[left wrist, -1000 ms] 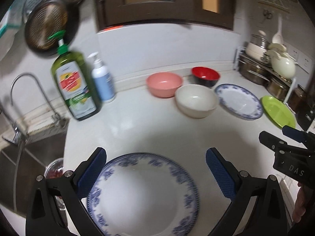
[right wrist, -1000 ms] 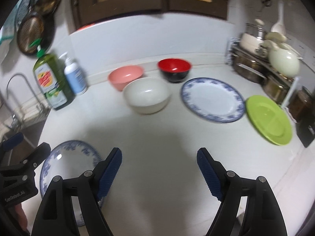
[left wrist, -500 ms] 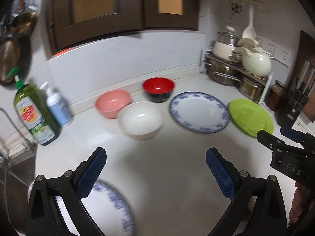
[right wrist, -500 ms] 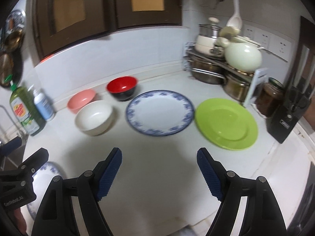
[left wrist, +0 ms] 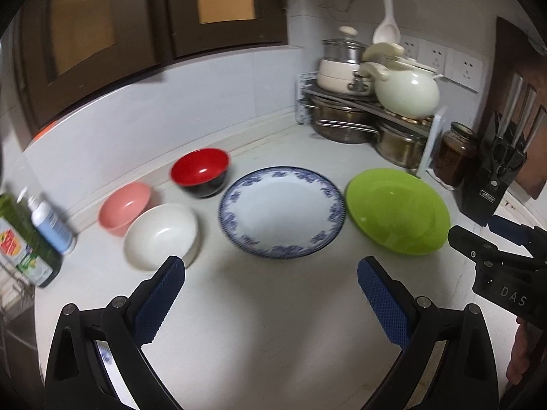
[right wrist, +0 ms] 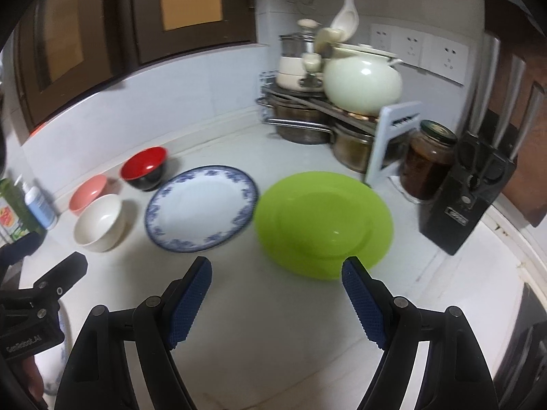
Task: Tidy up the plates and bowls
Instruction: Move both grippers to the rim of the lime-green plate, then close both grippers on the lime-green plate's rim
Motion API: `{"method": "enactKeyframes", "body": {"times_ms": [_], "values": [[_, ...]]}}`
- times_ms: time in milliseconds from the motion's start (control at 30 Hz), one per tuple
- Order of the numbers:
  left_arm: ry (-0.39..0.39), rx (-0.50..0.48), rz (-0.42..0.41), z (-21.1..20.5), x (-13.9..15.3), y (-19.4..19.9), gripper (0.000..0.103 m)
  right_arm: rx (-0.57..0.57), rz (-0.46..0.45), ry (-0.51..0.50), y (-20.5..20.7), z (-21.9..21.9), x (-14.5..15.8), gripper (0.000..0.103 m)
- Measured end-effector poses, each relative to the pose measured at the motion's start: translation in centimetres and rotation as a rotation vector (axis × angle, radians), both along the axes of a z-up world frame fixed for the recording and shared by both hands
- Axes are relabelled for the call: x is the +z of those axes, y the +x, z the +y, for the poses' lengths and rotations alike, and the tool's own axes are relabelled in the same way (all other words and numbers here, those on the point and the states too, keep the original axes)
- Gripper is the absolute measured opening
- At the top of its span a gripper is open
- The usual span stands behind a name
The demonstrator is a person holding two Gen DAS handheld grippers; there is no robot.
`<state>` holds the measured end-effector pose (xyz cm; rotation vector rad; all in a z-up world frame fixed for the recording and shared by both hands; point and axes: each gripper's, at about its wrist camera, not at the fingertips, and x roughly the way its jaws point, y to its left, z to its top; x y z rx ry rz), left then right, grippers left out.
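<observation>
On the white counter stand a pink bowl (left wrist: 124, 206), a white bowl (left wrist: 160, 235), a red-and-black bowl (left wrist: 200, 171), a blue-rimmed plate (left wrist: 282, 212) and a green plate (left wrist: 396, 210). They also show in the right wrist view: pink bowl (right wrist: 88, 193), white bowl (right wrist: 99, 222), red bowl (right wrist: 143, 167), blue-rimmed plate (right wrist: 201, 206), green plate (right wrist: 324, 222). My left gripper (left wrist: 271, 302) is open and empty, short of the blue-rimmed plate. My right gripper (right wrist: 277, 302) is open and empty, just short of the green plate. A second blue-rimmed plate (left wrist: 104, 353) peeks out under the left gripper.
A rack of pots with a cream pot (right wrist: 362, 80) stands in the back right corner. A jar (right wrist: 429, 160) and a knife block (right wrist: 468, 184) stand at the right. Soap bottles (left wrist: 37, 235) stand at the left by the sink.
Both grippers have swung right, away from the near blue-rimmed plate by the sink, and now face the row of bowls and plates. Both stay open and empty.
</observation>
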<state>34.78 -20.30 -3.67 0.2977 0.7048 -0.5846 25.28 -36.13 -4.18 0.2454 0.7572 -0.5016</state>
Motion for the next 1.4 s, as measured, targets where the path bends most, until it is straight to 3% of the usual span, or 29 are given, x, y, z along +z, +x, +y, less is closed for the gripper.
{"method": "enactKeyframes", "body": {"times_ms": [567,900,1400], "values": [[0.033,-0.218,-0.029,-9.1,-0.6,4.5,0.102,-0.226,-0.041,0.076,0.3,-7.3,-1.7,0.079],[0.083,-0.360,0.031,-15.0,-3.5,7.3,0.091,-0.389,-0.024,0.118,0.9,-11.0,-3.9,0.079],[0.129,-0.425,0.109,-22.0,-8.2,11.1,0.073,-0.515,0.050,0.271,2.3,-16.1,-9.5,0.079]]}}
